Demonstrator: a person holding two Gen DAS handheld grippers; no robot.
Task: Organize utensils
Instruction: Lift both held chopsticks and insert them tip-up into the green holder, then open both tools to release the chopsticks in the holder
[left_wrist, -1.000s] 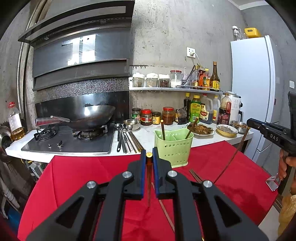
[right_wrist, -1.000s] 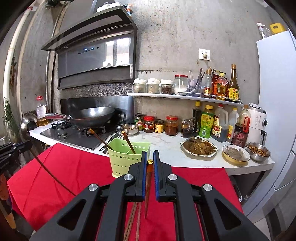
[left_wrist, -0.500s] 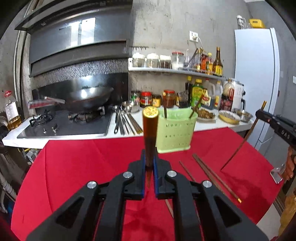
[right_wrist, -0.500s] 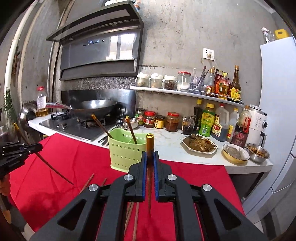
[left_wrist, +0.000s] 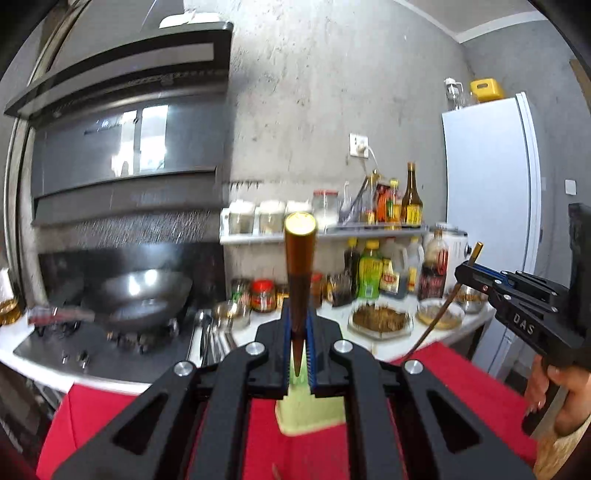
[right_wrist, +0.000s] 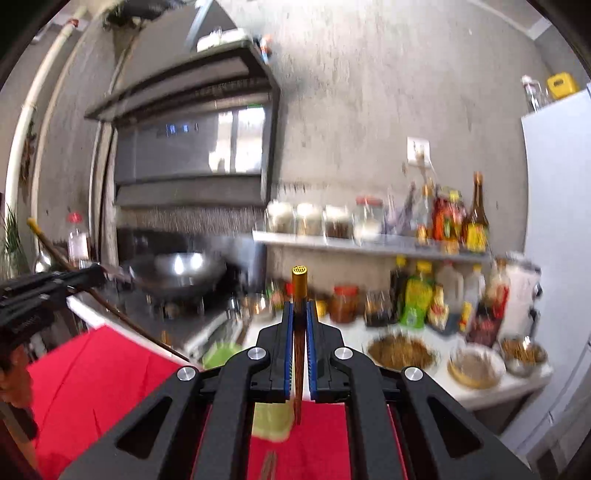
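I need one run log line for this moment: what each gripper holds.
left gripper: shut on chopstick | right gripper: shut on second chopstick | green holder: on red cloth

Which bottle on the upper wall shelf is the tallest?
The dark brown long-necked bottle with the yellow label, at the shelf's fridge end. Its neck rises well above the red and orange bottles beside it.
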